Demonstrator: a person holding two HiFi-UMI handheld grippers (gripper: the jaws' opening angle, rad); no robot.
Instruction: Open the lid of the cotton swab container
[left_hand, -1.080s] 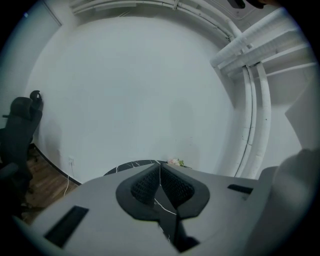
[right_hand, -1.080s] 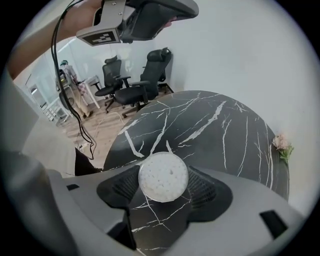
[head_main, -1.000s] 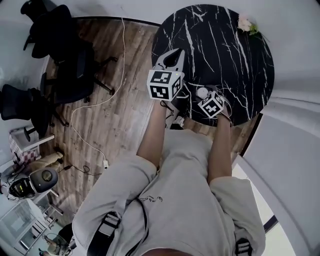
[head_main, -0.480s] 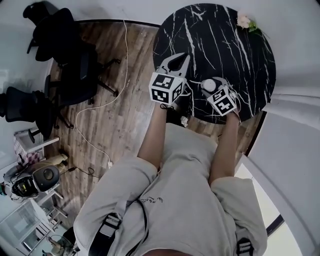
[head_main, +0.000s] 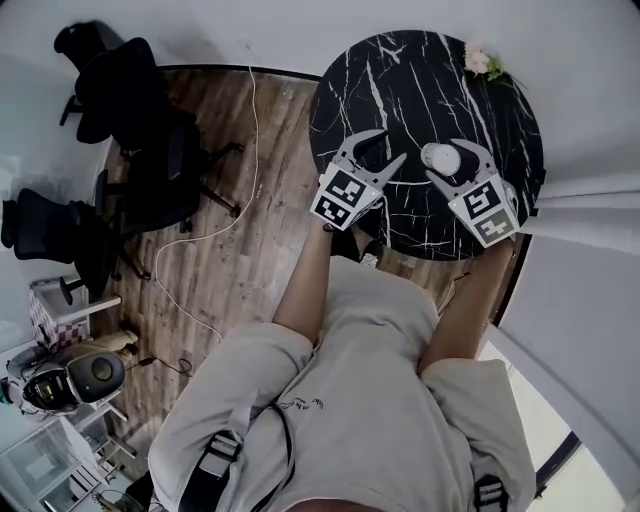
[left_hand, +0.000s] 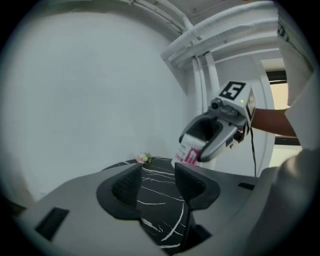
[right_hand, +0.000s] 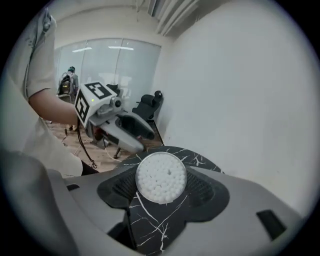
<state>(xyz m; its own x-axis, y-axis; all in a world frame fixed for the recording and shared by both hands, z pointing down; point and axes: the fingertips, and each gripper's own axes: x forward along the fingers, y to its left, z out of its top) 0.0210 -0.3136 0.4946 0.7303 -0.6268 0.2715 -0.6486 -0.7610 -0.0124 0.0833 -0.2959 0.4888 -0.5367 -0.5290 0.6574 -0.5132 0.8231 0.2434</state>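
Observation:
The cotton swab container (right_hand: 161, 177) is a small clear round tub packed with white swab tips. My right gripper (right_hand: 161, 181) is shut on its sides. In the head view the cotton swab container (head_main: 440, 157) is held in my right gripper (head_main: 452, 162) over the black marble table (head_main: 420, 80). My left gripper (head_main: 385, 148) hovers to its left over the table's near edge, jaws opening with nothing between them. In the left gripper view the left gripper (left_hand: 157, 170) faces the container (left_hand: 189, 152), still apart from it. Whether a lid is on the tub cannot be made out.
A small pink flower (head_main: 480, 60) lies at the table's far edge. Black office chairs (head_main: 150, 150) and a white cable (head_main: 215, 230) are on the wooden floor to the left. A white wall stands beyond the table.
Both grippers have moved farther out over the table and to the right. The left gripper's jaws have parted. The right gripper still holds the container.

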